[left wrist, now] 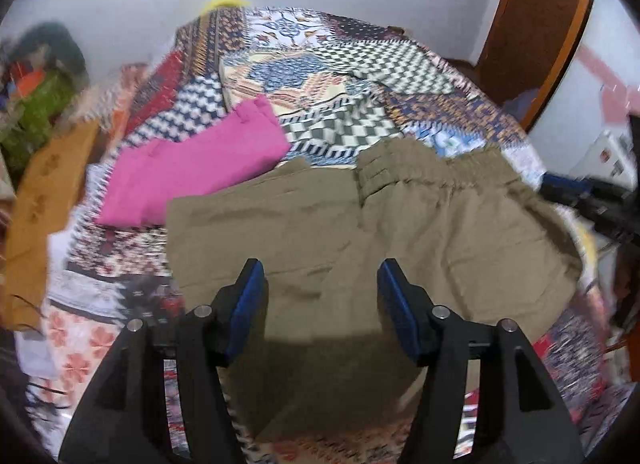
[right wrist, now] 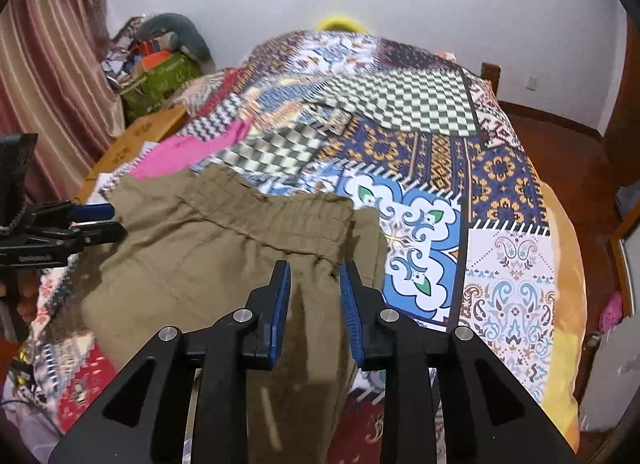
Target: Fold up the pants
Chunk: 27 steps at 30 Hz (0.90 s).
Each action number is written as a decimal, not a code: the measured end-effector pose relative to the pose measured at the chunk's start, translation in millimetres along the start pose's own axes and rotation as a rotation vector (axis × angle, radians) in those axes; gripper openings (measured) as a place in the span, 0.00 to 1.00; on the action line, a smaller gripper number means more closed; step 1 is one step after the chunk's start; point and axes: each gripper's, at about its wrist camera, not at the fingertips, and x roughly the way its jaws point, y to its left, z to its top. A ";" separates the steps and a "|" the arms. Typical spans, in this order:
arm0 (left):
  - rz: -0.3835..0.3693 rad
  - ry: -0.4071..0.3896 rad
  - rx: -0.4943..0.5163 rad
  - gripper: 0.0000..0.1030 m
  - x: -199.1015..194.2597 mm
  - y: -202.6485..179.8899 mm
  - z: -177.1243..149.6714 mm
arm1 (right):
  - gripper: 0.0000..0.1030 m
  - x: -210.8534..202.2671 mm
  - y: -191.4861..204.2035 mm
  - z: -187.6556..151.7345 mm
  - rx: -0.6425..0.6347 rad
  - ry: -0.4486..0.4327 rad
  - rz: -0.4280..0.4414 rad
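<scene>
Olive-brown pants (left wrist: pixel 360 232) lie folded on a patchwork bedspread (left wrist: pixel 328 76), elastic waistband (left wrist: pixel 460 168) at the far right. My left gripper (left wrist: pixel 320 272) hovers over the pants, jaws wide apart and empty. In the right wrist view the pants (right wrist: pixel 224 248) lie spread with the waistband (right wrist: pixel 280 212) across the middle. My right gripper (right wrist: pixel 314 276) is above the pants just below the waistband, jaws apart with nothing between them. The left gripper (right wrist: pixel 96 220) shows at the left edge of that view, and the right gripper (left wrist: pixel 592 200) at the right edge of the left wrist view.
A folded pink garment (left wrist: pixel 192 172) lies left of the pants, also seen in the right wrist view (right wrist: pixel 192 148). A brown cardboard box (left wrist: pixel 44 200) sits by the bed's left side. A pile of bags and clothes (right wrist: pixel 160 64) and a striped curtain (right wrist: pixel 44 76) stand left.
</scene>
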 end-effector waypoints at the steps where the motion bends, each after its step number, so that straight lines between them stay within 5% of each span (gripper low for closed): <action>1: 0.011 0.010 0.003 0.59 2.9 0.3 -3.3 | 0.23 -0.5 3.4 -2.0 -0.008 0.006 0.005; 6: 0.024 0.061 -0.045 0.59 20.8 14.7 -24.3 | 0.23 20.4 11.7 -23.3 -0.045 0.097 -0.039; 16: 0.061 0.080 -0.140 0.59 2.9 50.1 -48.3 | 0.28 -6.9 -12.6 -46.1 0.012 0.116 -0.083; 27: -0.025 0.033 -0.216 0.59 -1.0 55.7 -37.4 | 0.55 -15.2 -6.5 -29.3 0.039 0.037 -0.111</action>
